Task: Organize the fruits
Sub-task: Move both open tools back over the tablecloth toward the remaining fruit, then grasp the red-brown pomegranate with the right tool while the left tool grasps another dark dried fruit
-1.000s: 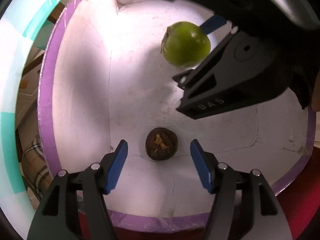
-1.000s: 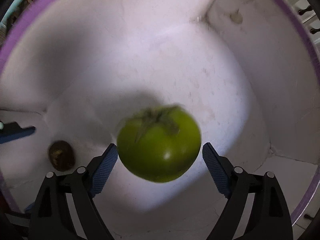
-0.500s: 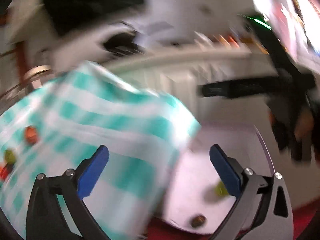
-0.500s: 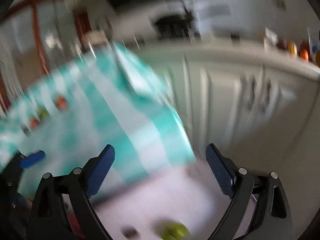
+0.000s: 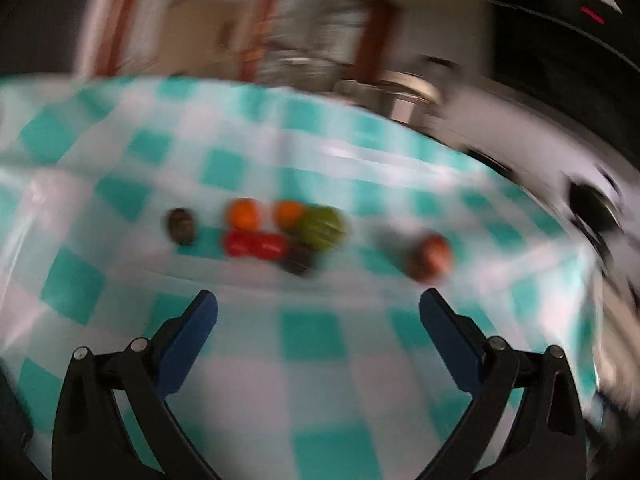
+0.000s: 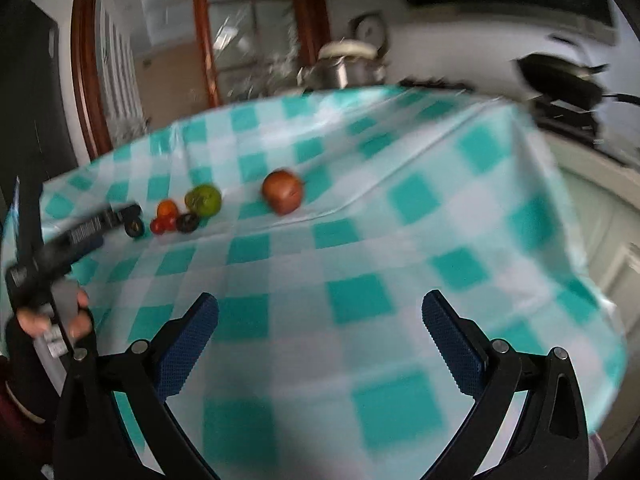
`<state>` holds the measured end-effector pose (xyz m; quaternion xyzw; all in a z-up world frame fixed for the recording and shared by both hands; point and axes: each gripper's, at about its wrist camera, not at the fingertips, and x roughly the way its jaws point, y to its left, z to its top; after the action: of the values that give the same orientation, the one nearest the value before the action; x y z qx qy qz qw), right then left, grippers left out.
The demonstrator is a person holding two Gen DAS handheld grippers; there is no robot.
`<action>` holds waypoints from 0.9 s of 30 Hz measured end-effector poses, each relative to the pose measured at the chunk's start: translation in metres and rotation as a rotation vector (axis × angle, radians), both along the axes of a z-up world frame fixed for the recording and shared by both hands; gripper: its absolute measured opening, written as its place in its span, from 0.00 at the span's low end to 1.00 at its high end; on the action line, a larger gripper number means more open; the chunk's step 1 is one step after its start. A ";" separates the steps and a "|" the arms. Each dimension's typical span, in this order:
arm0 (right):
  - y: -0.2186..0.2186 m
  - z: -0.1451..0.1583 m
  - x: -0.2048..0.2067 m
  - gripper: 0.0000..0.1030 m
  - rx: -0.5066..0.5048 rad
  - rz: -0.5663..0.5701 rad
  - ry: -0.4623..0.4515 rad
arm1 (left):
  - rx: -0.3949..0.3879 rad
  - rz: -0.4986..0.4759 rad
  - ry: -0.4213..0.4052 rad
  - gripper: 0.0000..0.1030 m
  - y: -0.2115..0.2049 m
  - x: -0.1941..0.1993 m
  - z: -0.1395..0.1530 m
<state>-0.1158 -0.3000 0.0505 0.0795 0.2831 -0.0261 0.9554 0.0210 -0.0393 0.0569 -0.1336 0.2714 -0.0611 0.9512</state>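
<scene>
Several fruits lie on a teal-and-white checked tablecloth (image 5: pixel 312 336). In the blurred left wrist view I see a dark fruit (image 5: pixel 182 224), two orange fruits (image 5: pixel 243 214), red ones (image 5: pixel 256 245), a green fruit (image 5: pixel 323 222) and a reddish-brown fruit (image 5: pixel 430 256) set apart to the right. My left gripper (image 5: pixel 318 316) is open and empty, well short of them. In the right wrist view the green fruit (image 6: pixel 204 199), the small cluster (image 6: pixel 172 218) and the reddish-brown fruit (image 6: pixel 282 191) lie far ahead. My right gripper (image 6: pixel 320 320) is open and empty. The left gripper's body (image 6: pixel 72 240) shows at the left.
The tablecloth drops off at the table's right edge (image 6: pixel 560 240). Behind the table stand a metal pot (image 6: pixel 348 64), a dark pan (image 6: pixel 560 76) and a wood-framed glass door (image 6: pixel 160 52). White cabinets (image 6: pixel 608 216) are at the right.
Both grippers have swung away from the white purple-rimmed box, leaving the green fruit and dark fruit in it, and now face the table with the remaining fruits. Both stay open.
</scene>
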 end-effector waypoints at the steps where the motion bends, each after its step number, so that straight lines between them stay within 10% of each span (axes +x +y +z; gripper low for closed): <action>1: 0.005 -0.008 0.024 0.96 0.025 0.030 0.030 | -0.021 0.039 0.013 0.98 0.011 0.013 -0.001; 7: 0.011 -0.028 0.131 0.96 0.083 0.037 0.147 | -0.130 0.160 0.063 0.98 0.045 0.058 -0.020; 15: 0.028 -0.035 0.236 0.96 -0.150 0.135 0.247 | -0.185 0.082 0.110 0.98 0.056 0.062 -0.030; 27: 0.043 -0.050 0.302 0.91 -0.315 0.268 0.295 | -0.205 0.082 0.153 0.98 0.055 0.063 -0.038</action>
<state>0.1862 -0.2567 0.0003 -0.1134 0.4199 0.0458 0.8993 0.0838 0.0158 0.0187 -0.2454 0.3297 -0.0395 0.9108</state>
